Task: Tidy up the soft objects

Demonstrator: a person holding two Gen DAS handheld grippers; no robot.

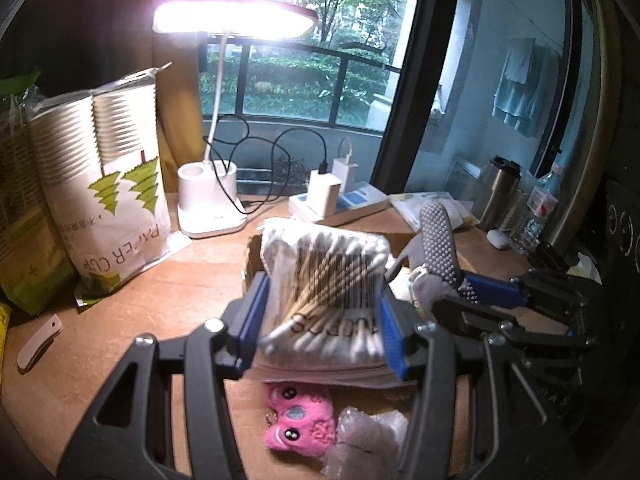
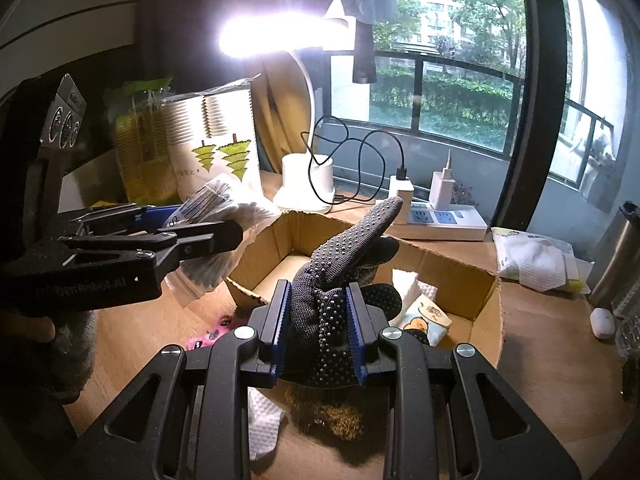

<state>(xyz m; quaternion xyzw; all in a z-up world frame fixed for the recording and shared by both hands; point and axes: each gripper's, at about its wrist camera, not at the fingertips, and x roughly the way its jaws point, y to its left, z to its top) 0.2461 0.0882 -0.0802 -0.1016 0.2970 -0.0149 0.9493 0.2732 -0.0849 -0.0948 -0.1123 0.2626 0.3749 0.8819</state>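
Left tool (image 1: 320, 316) clamps the cotton-swab pack (image 1: 324, 280); right tool (image 2: 318, 328) clamps the dotted glove (image 2: 340, 264).

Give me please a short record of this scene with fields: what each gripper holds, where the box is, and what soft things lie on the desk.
left gripper: shut on bag of cotton swabs, held above the desk
right gripper: shut on dotted grey glove, held over the box
cardboard box: open, on the wooden desk, in front of the power strip
inside box: small printed packet, white tissue
on desk: pink plush toy
light: desk lamp, on
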